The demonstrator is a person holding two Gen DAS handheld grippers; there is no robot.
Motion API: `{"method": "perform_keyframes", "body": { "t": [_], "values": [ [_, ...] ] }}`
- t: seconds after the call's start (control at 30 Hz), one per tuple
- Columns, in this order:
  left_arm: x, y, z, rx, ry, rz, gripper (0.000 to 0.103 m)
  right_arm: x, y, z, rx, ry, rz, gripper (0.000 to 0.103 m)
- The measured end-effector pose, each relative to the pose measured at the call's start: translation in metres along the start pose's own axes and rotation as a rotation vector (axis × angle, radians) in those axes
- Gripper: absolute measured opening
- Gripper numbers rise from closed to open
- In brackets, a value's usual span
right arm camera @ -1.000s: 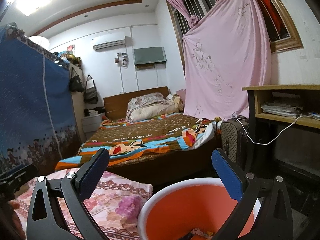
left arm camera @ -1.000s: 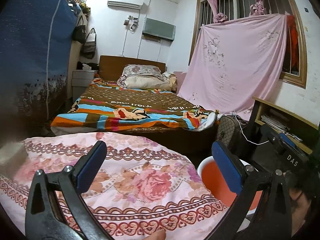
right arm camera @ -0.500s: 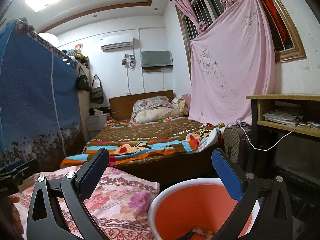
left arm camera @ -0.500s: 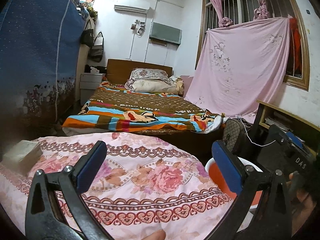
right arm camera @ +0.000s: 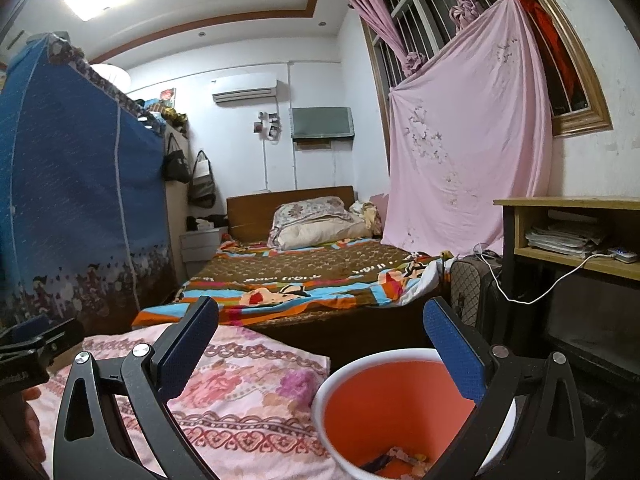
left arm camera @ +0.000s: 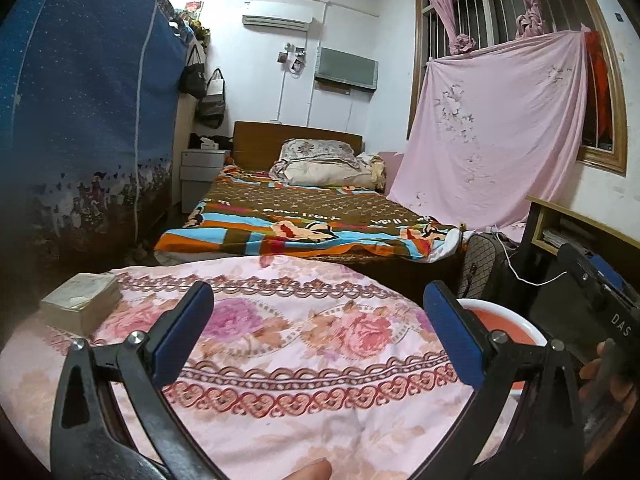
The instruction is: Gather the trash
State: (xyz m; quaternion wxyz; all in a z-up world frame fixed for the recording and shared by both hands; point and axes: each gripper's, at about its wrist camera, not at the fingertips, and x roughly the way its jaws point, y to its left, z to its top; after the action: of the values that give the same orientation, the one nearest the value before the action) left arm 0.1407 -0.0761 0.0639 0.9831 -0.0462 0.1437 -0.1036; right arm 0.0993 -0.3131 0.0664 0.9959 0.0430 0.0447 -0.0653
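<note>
An orange bin with a white rim [right arm camera: 396, 404] stands right of a table under a pink flowered cloth [right arm camera: 240, 392]; scraps of trash [right arm camera: 396, 458] lie at its bottom. My right gripper [right arm camera: 320, 344] is open and empty, above the bin's rim. My left gripper [left arm camera: 316, 328] is open and empty over the flowered cloth [left arm camera: 288, 344]. The bin [left arm camera: 504, 326] shows at the right of the left wrist view. A tan box [left arm camera: 82, 298] lies on the cloth at the far left.
A bed with a striped cover [left arm camera: 304, 224] stands beyond the table. A blue fabric wardrobe [left arm camera: 80, 120] is on the left. A wooden desk [right arm camera: 580, 236] and a checked case [right arm camera: 468, 296] with a white cable are on the right.
Both grippers have tilted up and drawn back slightly. The tan box has come into the left wrist view. Both stay open and empty.
</note>
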Motion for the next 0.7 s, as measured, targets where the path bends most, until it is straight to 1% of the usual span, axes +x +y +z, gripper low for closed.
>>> {"method": "perform_keyframes", "body": {
  "t": [0.47, 0.7],
  "values": [
    [-0.026, 0.017, -0.013, -0.011, -0.002, 0.044, 0.091, -0.033, 0.022, -0.014, -0.014, -0.029, 0.01, 0.103],
    [-0.044, 0.028, -0.029, -0.023, -0.023, 0.073, 0.091, -0.052, 0.031, -0.028, -0.021, -0.044, 0.022, 0.103]
  ]
}}
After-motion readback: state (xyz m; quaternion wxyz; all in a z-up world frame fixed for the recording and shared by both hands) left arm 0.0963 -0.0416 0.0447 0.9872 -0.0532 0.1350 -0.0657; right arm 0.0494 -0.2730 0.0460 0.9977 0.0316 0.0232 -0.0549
